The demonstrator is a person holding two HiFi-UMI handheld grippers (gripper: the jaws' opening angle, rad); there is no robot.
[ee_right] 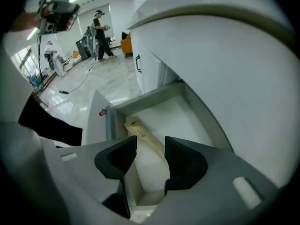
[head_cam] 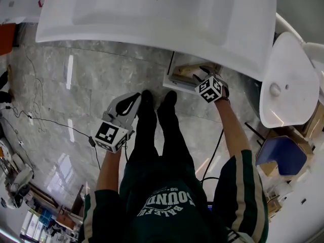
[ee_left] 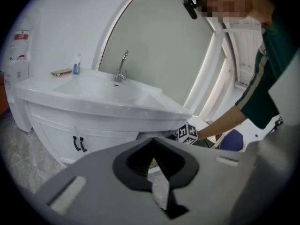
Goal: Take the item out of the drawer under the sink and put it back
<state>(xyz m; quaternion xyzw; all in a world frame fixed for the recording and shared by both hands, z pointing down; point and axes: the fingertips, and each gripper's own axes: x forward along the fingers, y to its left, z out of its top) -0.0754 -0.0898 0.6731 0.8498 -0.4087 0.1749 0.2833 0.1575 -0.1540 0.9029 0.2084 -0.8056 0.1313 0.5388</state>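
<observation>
While right gripper [ee_right: 151, 148] jaws gape, tan box [ee_right: 142, 134] beyond, in drawer [ee_right: 180, 108]

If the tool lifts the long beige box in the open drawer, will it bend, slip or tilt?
The long beige box has straight edges and flat faces, so it is probably stiff and will not roll. It looks like card: likely light, perhaps crushable. Held near one end by the right tool, it may tilt.

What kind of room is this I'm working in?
Likely a bathroom set-up inside a larger hall: a white sink with a tap on a vanity cabinet, yet open floor with other people behind.
</observation>
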